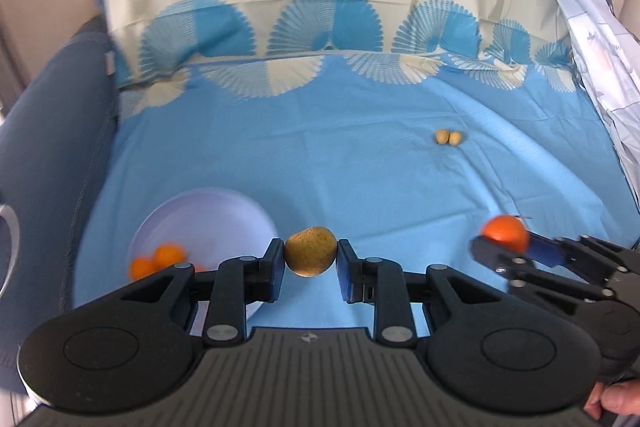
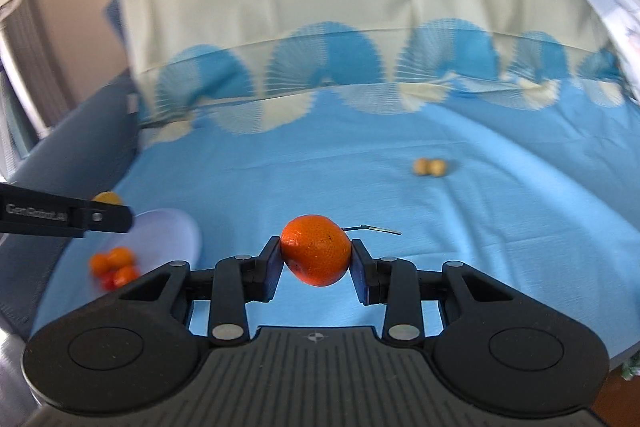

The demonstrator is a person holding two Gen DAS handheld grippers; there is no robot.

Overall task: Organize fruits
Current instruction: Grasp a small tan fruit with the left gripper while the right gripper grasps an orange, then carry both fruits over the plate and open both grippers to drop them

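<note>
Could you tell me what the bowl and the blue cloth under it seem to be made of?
The bowl looks like matte plastic: pale lilac, smooth, evenly coloured, with only a soft sheen; glazed ceramic cannot be ruled out. The blue cloth looks like thin woven fabric, probably cotton: creases, fold lines and a printed fan pattern.

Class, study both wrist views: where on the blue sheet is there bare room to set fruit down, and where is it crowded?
Free: the wide blue sheet between the pale lilac plate and the two small tan fruits, and the stretch behind them to the fan-patterned fold. Crowded: the plate's near edge, where small orange fruits cluster.
</note>
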